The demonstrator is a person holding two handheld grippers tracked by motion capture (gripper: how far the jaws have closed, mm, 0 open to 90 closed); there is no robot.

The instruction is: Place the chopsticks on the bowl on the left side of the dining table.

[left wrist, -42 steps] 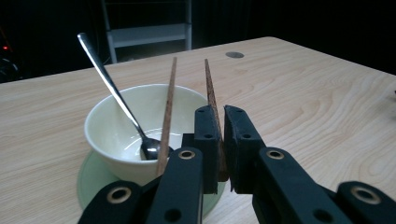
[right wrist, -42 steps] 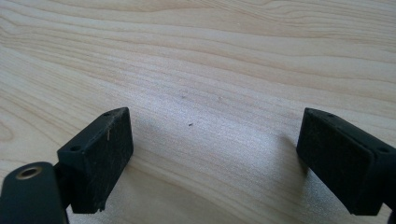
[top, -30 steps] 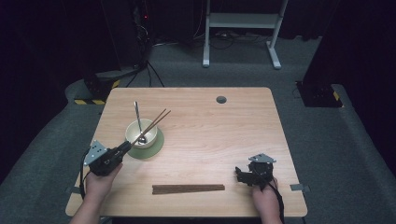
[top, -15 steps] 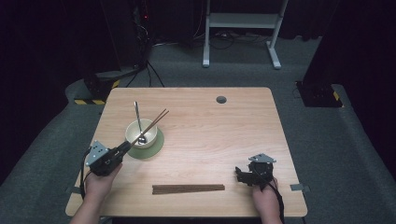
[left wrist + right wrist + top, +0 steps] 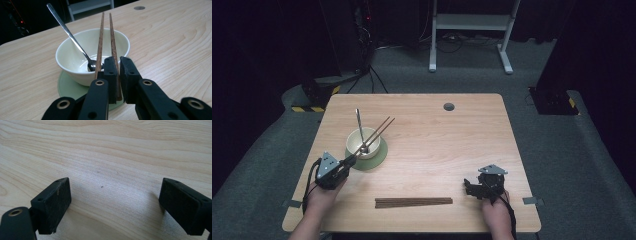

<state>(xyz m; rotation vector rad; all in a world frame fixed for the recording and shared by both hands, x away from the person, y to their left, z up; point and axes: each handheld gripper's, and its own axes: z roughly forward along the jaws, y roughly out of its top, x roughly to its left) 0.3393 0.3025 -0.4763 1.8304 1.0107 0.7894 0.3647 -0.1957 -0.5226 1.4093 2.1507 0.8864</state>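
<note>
Chopsticks [image 5: 113,47], two brown ones, lean across the rim of the white bowl [image 5: 72,62], near the left side of the counter [image 5: 452,145]. The left gripper [image 5: 118,75] is closed on the low end of one stick; the other stick lies just beside it. A spoon [image 5: 72,40] stands in the bowl, and the bowl sits on a green mat [image 5: 379,155]. More sticks [image 5: 413,202] lie near the front edge. The right gripper [image 5: 115,205] rests wide open over bare wood. A good way is to lift slowly and straight, so the bowl does not tip and the spoon does not get bumped.
</note>
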